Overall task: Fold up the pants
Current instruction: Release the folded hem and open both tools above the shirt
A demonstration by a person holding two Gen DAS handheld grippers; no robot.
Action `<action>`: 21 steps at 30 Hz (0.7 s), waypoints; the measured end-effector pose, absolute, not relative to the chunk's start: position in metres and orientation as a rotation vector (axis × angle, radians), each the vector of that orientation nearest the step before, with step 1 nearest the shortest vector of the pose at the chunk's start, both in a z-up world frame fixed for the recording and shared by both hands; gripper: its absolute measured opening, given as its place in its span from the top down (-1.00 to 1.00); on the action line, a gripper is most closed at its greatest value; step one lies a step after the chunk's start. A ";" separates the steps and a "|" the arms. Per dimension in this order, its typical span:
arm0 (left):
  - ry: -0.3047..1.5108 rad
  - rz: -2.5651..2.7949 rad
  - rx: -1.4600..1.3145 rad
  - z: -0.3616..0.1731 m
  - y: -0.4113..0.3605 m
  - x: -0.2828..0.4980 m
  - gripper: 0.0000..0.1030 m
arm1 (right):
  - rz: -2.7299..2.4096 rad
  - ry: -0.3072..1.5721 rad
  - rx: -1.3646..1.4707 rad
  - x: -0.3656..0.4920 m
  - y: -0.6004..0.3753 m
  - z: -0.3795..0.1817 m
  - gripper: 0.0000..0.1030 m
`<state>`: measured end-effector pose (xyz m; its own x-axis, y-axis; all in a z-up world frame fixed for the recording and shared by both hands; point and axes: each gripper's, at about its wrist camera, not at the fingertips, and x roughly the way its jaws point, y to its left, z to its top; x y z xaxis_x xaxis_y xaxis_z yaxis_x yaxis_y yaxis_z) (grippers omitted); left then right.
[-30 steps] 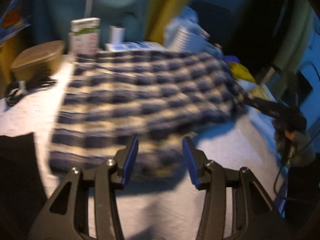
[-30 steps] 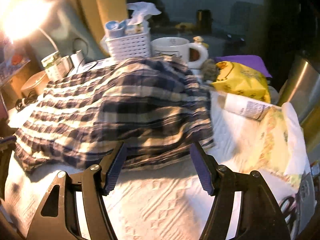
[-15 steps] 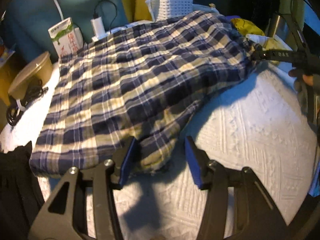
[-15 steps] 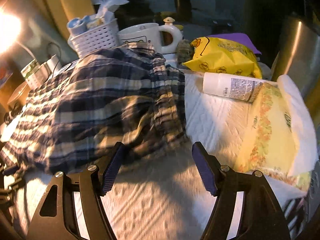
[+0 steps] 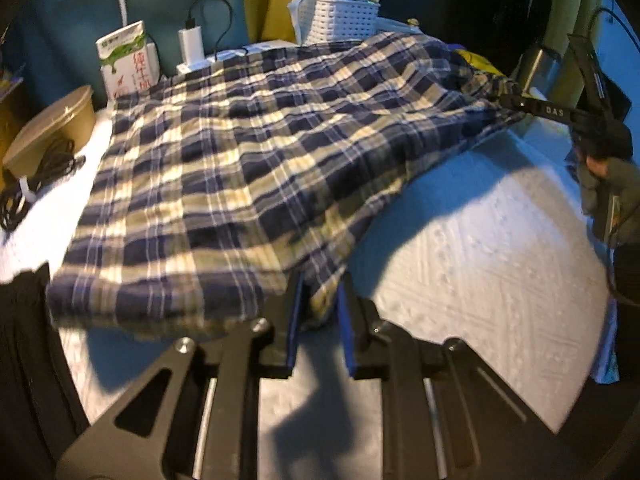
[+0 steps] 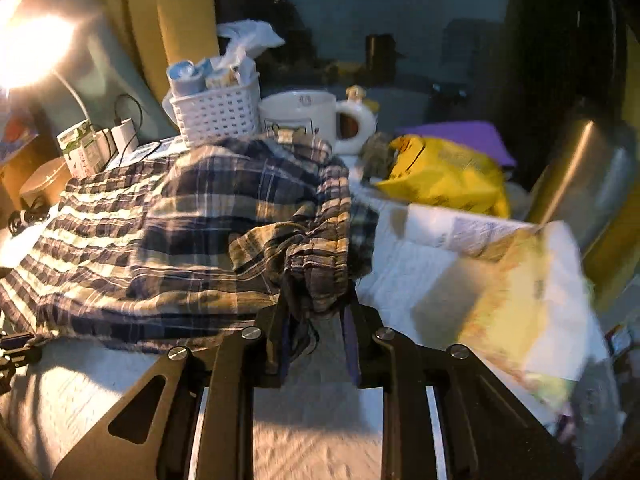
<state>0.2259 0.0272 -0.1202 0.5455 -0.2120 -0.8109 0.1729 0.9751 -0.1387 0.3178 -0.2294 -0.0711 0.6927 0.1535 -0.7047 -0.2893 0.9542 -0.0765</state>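
Blue and cream plaid pants lie spread across a white textured cloth. My left gripper is closing its jaws on the near hem of a leg, and plaid fabric fills the gap between the blue pads. In the right wrist view the pants bunch at the gathered waistband. There my right gripper is closing too, with the waistband pinched between its fingers. The right gripper also shows as a black arm at the cloth's far right corner in the left wrist view.
Behind the pants stand a white basket, a white mug, a milk carton and a charger. A brown bowl with black cables sits left. A yellow bag, a bottle and a metal canister crowd the right.
Both grippers have moved in onto the pants' edges and narrowed from wide open to pinching fabric. The waistband is now bunched between the right fingers.
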 end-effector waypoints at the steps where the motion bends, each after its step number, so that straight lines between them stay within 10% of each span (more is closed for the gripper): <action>1: 0.967 -0.229 -0.055 -0.118 0.029 0.222 0.67 | 0.246 0.765 -0.201 0.313 -0.230 -0.067 0.56; 10: 0.974 -0.263 -0.229 -0.115 0.051 0.190 0.67 | 0.191 0.838 -0.263 0.282 -0.244 -0.087 0.52; 15: 0.948 -0.219 -0.259 -0.100 0.064 0.189 0.64 | 0.111 0.797 -0.222 0.269 -0.254 -0.082 -0.11; 21: 0.900 -0.203 -0.218 -0.083 0.069 0.211 0.64 | 0.326 0.717 -0.235 0.250 -0.195 -0.057 -0.11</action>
